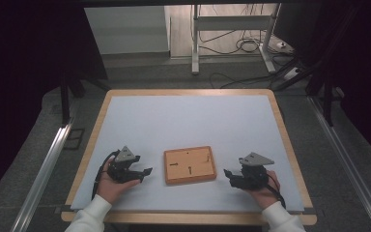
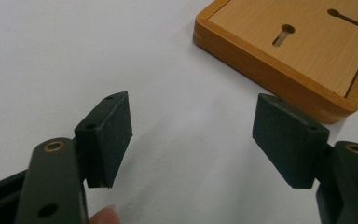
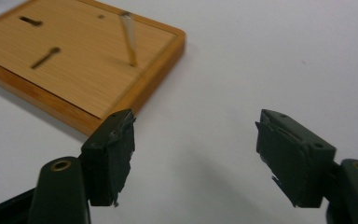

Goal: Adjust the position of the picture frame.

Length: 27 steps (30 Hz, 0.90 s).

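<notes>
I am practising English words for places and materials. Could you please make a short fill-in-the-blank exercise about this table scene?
1. The wooden tray lies ____ the left claw and the right claw.
2. Both claws are ____, with nothing between their jaws.
3. The tray rests on a ____ sheet that covers the table.
4. The tray is made of ____.

Missing words: between; open; white; wood

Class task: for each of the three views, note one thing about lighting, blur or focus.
High view: the white table is evenly lit, its surroundings dark. Left gripper view: the near tongs look soft, and the wooden board casts a faint shadow. Right gripper view: a streak on the board looks smeared.
</notes>
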Each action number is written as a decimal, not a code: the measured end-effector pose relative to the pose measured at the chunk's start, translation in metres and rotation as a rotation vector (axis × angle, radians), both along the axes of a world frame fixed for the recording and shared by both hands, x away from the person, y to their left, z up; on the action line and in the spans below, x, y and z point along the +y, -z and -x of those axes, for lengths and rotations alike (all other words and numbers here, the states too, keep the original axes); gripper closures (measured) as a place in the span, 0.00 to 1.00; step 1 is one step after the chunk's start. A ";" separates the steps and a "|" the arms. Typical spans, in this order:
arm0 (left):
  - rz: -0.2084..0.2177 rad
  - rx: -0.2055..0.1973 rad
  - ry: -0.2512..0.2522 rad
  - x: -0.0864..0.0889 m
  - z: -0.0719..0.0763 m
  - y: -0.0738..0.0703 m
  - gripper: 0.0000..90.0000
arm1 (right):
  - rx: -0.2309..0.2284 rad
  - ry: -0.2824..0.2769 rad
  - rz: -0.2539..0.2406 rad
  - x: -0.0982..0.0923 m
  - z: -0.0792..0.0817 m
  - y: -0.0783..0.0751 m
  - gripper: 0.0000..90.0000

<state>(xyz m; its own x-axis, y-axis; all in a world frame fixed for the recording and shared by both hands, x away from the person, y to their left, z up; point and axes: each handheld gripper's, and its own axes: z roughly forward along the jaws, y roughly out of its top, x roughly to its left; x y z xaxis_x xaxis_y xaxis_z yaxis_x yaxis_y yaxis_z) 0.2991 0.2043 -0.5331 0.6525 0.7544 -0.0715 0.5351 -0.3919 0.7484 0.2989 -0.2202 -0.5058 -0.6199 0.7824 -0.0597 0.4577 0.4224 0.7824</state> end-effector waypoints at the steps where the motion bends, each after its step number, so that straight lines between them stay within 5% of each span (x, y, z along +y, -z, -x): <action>1: -0.001 0.001 0.000 0.000 0.000 0.000 0.31 | -0.001 -0.009 -0.003 0.004 0.000 -0.001 0.32; 27: -0.006 0.017 0.005 0.000 -0.001 0.002 0.31 | 0.008 -0.074 -0.003 0.067 -0.032 0.005 0.62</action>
